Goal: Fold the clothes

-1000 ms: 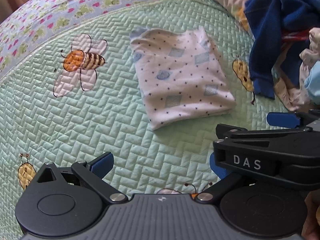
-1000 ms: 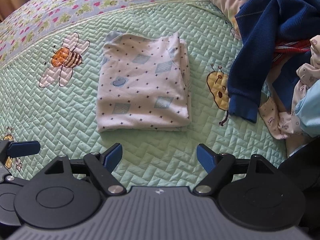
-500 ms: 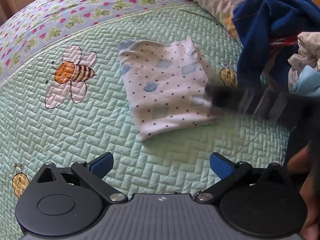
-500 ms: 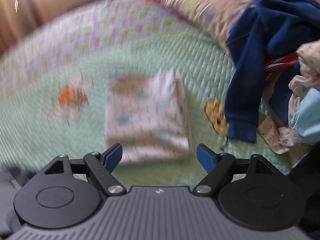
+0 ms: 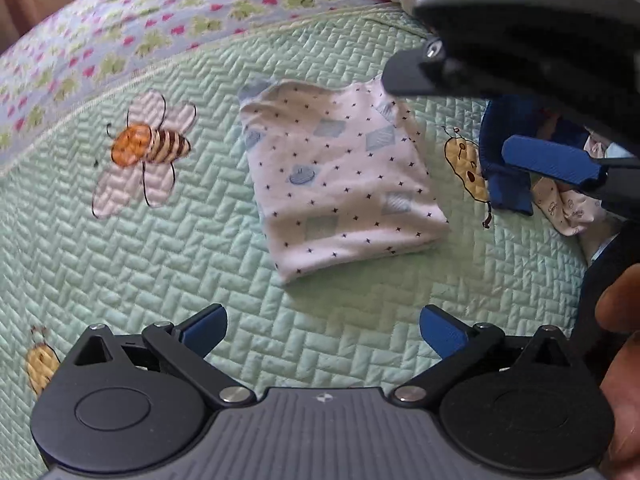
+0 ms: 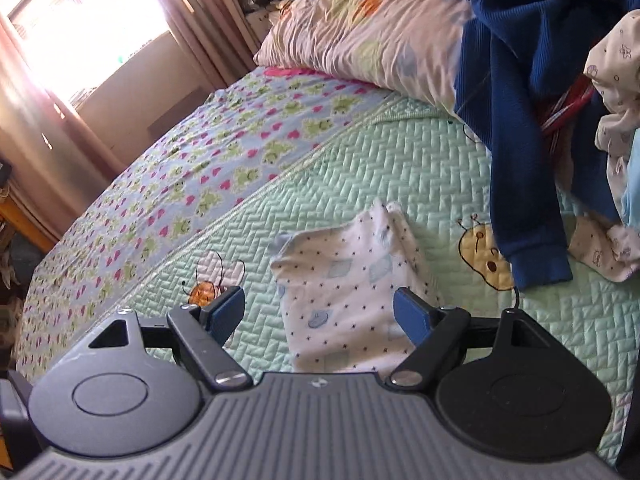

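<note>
Here is the left gripper [image 5: 323,330], blue pads spread wide and nothing between them, hovering over the pale green quilted bedspread [image 5: 120,272] with its herringbone stitching. Straight ahead of its fingertips, a little beyond them, lies the folded white cotton garment [image 5: 344,196] printed with small dark stars and light blue patches, flat on the quilt, a tidy rectangle with its stacked edges towards the right.

Off to the left of that gripper sits an embroidered orange-and-brown striped bee [image 5: 150,148]. To the right of the folded piece there is a yellow embroidered bug [image 5: 466,168], and just past it a dark blue ribbed knit sweater [image 5: 508,192] with its cuff down on the quilt.

The right gripper [image 6: 319,314] is released too, jaws standing wide and empty. From its own camera the folded garment [image 6: 348,292] lies directly ahead and below, seen between the two blue pads [image 6: 412,316], not touched by either. In the left wrist view this gripper [image 5: 552,160] looms above and to the right of the folded piece, one blue finger showing.

Ahead and right of it, the blue sweater [image 6: 520,128] hangs out of a heap of unfolded clothes, with a white printed baby garment [image 6: 616,80] beside it. Farther ahead rests a pale floral pillow [image 6: 360,40], and to the left runs a blue frog-and-heart patterned border [image 6: 180,184].
</note>
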Available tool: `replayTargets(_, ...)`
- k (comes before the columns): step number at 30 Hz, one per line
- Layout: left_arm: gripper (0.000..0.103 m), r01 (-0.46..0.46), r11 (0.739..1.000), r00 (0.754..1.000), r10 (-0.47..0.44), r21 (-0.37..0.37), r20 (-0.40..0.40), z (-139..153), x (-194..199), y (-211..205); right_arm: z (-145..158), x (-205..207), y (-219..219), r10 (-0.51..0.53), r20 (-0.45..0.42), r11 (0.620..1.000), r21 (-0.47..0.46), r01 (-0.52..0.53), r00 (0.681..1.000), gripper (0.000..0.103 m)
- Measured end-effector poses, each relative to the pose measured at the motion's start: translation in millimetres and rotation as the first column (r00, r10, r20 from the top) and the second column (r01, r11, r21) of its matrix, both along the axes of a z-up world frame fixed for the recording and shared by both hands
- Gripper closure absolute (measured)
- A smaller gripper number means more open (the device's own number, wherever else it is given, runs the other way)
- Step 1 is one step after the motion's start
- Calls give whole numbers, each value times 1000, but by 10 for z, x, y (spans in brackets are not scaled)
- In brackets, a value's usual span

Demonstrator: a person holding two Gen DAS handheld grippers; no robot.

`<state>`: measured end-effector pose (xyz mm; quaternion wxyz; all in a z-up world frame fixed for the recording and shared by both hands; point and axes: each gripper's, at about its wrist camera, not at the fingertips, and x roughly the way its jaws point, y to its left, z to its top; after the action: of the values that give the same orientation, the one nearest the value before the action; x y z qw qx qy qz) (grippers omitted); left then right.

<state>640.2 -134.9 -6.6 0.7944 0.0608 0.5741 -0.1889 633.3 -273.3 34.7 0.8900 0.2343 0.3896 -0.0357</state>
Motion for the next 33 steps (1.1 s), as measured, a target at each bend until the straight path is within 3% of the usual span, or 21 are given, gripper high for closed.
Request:
replayTargets(4, 1, -33, 997, 999, 33, -72, -8, 37, -6, 41, 26, -62, -39, -36, 34, 999, -34, 37, 999, 21)
replayTargets(8, 1, -36, 994, 999, 40, -102, 34, 111, -46, 37, 16, -77, -192, -78, 55, 996, -41, 81, 995, 21)
replayTargets(12, 0, -15, 999, 990, 20, -35, 138, 175, -139, -30, -23, -73, -226, -68, 54, 995, -66, 71, 996, 21)
replayTargets(15, 0, 9, 1000, 994, -7, -14, 111, 151, -121, -46, -33, -68, -215, -62, 57, 996, -64, 66, 996, 21)
replayTargets(21, 1, -39, 999, 988, 42, -19, 151, 140, -152, 40, -55, -73, -204, -44, 58, 996, -69, 48, 997, 21)
replayTargets(33, 0, -92, 991, 984, 76, 96, 163, 41, -190, 28, -68, -87, -108, 29, 31, 993, -112, -26, 999, 21)
